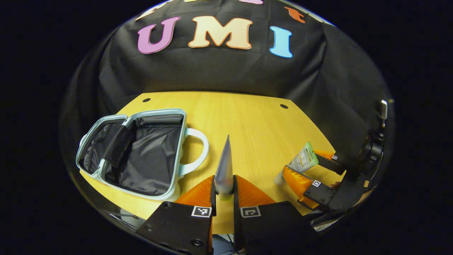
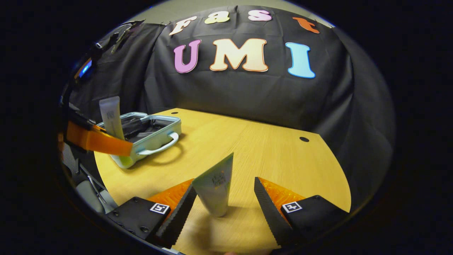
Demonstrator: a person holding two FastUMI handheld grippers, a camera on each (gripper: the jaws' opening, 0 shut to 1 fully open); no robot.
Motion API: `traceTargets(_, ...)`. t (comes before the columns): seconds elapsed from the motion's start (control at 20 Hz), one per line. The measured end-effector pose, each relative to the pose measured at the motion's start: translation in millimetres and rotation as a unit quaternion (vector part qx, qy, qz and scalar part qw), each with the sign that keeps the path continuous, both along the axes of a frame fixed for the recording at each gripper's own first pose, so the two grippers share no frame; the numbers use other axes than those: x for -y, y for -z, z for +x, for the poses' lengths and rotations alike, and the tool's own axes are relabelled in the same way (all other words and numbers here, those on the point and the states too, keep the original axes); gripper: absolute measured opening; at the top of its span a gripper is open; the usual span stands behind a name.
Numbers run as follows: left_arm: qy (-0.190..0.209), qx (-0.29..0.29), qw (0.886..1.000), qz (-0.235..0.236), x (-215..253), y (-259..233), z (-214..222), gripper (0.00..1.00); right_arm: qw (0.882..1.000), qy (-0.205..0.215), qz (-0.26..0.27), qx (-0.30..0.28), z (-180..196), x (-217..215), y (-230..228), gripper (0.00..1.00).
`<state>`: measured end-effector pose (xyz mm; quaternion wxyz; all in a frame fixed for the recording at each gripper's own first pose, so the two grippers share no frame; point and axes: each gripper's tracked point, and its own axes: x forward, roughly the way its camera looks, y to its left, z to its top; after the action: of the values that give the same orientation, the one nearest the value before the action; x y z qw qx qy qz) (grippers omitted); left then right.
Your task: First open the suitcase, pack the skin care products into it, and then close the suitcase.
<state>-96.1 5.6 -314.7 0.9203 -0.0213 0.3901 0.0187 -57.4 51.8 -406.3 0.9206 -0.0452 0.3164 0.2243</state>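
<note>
Left gripper (image 1: 224, 193) clamps a tube (image 1: 225, 166), open suitcase (image 1: 141, 152) toward the bench's left edge; right gripper (image 2: 223, 205) gapes around a standing tube (image 2: 216, 186).

Wood-grain table (image 1: 254, 120) matt, suitcase (image 1: 141, 152) w/ smooth hard shell, prob. plastic, dull black cloth lining.

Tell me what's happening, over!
Left hand-held gripper shut on silver tube. Right hand-held gripper open around green tube. Suitcase open, path clear.

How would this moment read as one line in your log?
suitcase: open, empty | left gripper: shut on tube | right gripper: open around green tube
</note>
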Motion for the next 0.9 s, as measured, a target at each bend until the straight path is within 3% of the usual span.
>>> traceTargets(0.1,-0.016,0.001,1.000,0.008,-13.6,-9.5,-7.2,0.15,1.000,-0.011,-0.005,-0.017,-3.0,-4.3,17.4,0.99)
traceTargets(0.15,-0.025,0.003,1.000,0.014,-20.9,-14.4,-10.0,0.15,0.999,-0.013,-0.004,-0.029,-5.2,-6.0,23.4,0.92)
traceTargets(0.25,-0.043,0.004,0.999,0.023,-35.7,-22.3,-15.4,0.15,1.000,-0.003,-0.005,-0.029,1.4,-8.9,27.0,0.45)
traceTargets(0.3,-0.052,0.005,0.998,0.025,-44.2,-26.1,-17.1,0.15,0.999,-0.007,-0.002,-0.032,-1.0,-10.2,22.7,0.41)
traceTargets(0.35,-0.062,0.003,0.998,0.028,-52.6,-29.7,-20.6,0.15,0.999,-0.007,-0.006,-0.033,-0.3,-12.1,22.4,0.30)
traceTargets(0.4,-0.070,0.003,0.997,0.029,-59.4,-31.5,-23.0,0.16,0.999,-0.013,-0.003,-0.042,-1.3,-15.3,24.9,0.25)
traceTargets(0.55,-0.083,0.001,0.996,0.038,-83.8,-36.7,-25.8,0.15,0.996,-0.007,0.028,-0.083,3.7,-29.0,17.7,0.20)
traceTargets(0.9,-0.085,-0.038,0.995,0.026,-152.4,-25.1,-8.9,0.16,0.997,0.019,0.045,-0.067,28.8,-69.5,-47.4,0.20)
